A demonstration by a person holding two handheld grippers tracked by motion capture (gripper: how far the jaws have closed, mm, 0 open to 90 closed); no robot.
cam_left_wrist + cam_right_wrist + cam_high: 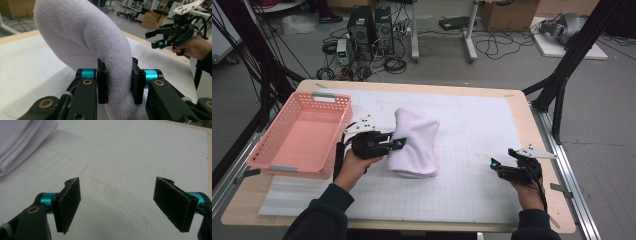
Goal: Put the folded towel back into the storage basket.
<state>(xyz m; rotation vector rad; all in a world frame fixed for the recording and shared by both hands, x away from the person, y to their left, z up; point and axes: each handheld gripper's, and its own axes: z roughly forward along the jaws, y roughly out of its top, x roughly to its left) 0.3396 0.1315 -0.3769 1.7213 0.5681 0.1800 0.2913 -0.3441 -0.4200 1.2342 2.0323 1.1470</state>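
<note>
Workshop floor behind the wooden bench (539,150): tangled cables, two dark computer towers (371,25), cardboard boxes. Bench top carries a white gridded foam mat (472,150).

Left claw (398,143), seen from above, is clamped on the near edge of a folded white terry-cloth towel (414,142). In the left gripper view both black pads squeeze a thick fold of that towel (100,47), which rises up and away from the claw in an arch; its lower end hangs below the pads. Pink slatted plastic basket (302,135) sits just behind the left claw, on the side away from the towel.

Right claw (498,165) hangs low above bare mat, well apart from the towel, jaws spread wide, nothing between them. In its own view, the folded towel's hemmed edges (20,142) lie ahead of the claw (125,202), off to the left.
</note>
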